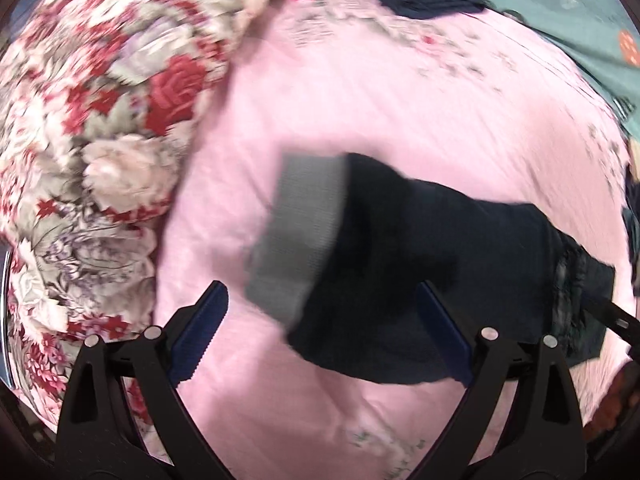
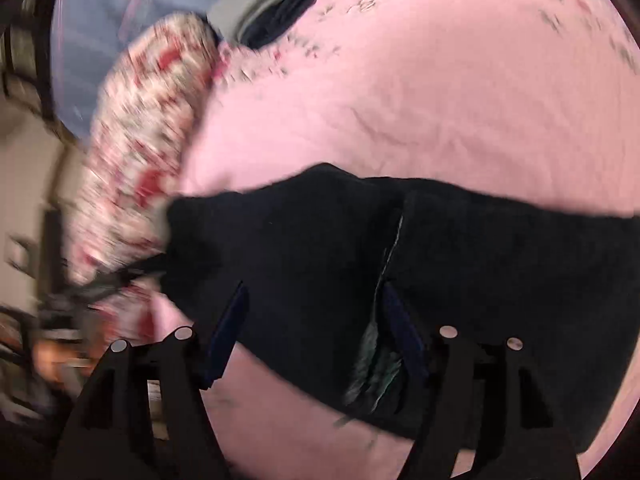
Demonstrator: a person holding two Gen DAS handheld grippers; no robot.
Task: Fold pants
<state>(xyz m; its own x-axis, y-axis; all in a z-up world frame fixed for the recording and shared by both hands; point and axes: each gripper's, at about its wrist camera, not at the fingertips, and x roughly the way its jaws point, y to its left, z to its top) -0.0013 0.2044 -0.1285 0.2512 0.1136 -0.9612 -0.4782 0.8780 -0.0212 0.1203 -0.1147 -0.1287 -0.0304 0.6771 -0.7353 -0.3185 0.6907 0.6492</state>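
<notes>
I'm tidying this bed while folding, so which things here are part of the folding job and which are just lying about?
Job: dark pants, left gripper, right gripper.
Lying about: flowered quilt, pink sheet, grey and dark clothes pile, teal cloth.

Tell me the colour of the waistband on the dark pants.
Grey: the ribbed waistband on the black pants shows best in the left wrist view.

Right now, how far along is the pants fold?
Done: the black pants lie in a compact bundle on the pink sheet, grey waistband showing. In hand: nothing; left gripper and right gripper both open above it. Left: any final fold or tidying, hard to judge through blur.
</notes>
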